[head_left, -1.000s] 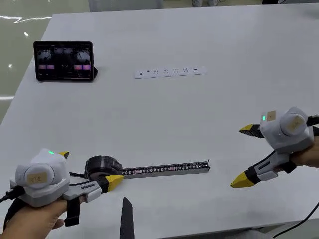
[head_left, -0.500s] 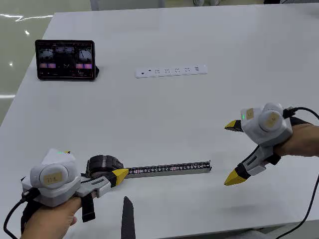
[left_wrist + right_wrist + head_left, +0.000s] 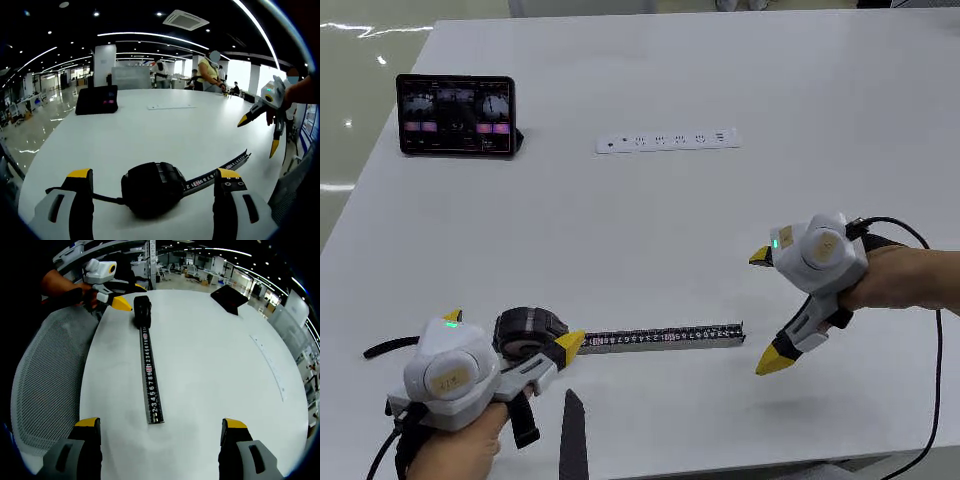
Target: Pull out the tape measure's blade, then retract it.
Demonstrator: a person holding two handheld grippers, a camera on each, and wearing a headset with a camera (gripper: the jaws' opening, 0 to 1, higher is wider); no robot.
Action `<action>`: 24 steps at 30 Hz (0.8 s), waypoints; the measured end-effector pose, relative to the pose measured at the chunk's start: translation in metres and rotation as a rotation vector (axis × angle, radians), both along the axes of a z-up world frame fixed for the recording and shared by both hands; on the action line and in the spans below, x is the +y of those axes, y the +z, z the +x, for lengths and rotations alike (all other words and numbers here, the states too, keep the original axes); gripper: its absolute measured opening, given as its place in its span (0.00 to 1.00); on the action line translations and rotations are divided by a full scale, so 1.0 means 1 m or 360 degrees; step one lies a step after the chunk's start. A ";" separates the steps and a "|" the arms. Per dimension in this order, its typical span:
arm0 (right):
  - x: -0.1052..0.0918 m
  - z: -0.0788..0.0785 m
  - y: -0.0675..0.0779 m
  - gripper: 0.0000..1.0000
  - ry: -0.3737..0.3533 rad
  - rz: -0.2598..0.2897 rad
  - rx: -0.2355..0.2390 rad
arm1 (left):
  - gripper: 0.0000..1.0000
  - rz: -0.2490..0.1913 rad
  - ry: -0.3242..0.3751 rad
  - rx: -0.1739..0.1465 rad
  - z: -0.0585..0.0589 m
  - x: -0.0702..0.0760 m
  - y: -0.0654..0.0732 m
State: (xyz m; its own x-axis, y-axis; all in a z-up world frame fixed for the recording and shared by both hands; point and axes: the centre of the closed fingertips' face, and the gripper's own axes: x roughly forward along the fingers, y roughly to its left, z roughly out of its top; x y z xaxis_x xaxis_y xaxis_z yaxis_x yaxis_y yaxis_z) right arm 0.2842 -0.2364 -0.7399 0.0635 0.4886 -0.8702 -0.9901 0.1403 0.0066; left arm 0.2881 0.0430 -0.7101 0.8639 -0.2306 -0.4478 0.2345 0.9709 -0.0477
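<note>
Between left tool [image 3: 153, 175] jaws, tape measure [image 3: 150, 189]

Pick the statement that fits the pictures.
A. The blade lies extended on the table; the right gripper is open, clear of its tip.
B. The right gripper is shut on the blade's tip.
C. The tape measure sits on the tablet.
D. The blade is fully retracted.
A: the blade lies flat on the table, drawn out of the case, and the right gripper is open beside its tip, touching nothing.
</note>
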 end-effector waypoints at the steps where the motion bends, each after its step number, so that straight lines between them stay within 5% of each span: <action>1: 0.000 0.001 -0.002 0.99 0.0004 0.0000 -0.0002 | 0.99 -0.0018 0.0012 -0.0005 0.000 -0.001 0.000; 7: 0.004 0.005 -0.009 0.99 0.0000 -0.0005 -0.0019 | 0.99 -0.0100 0.0161 -0.0021 0.004 0.003 -0.002; 15: 0.003 -0.003 -0.022 0.84 0.0073 -0.0044 -0.0011 | 0.99 -0.0030 0.0113 -0.0133 0.011 -0.007 -0.002; 24: 0.006 -0.004 -0.031 0.69 0.0042 -0.0055 0.0018 | 0.99 0.0032 0.0080 -0.0192 0.016 -0.001 -0.003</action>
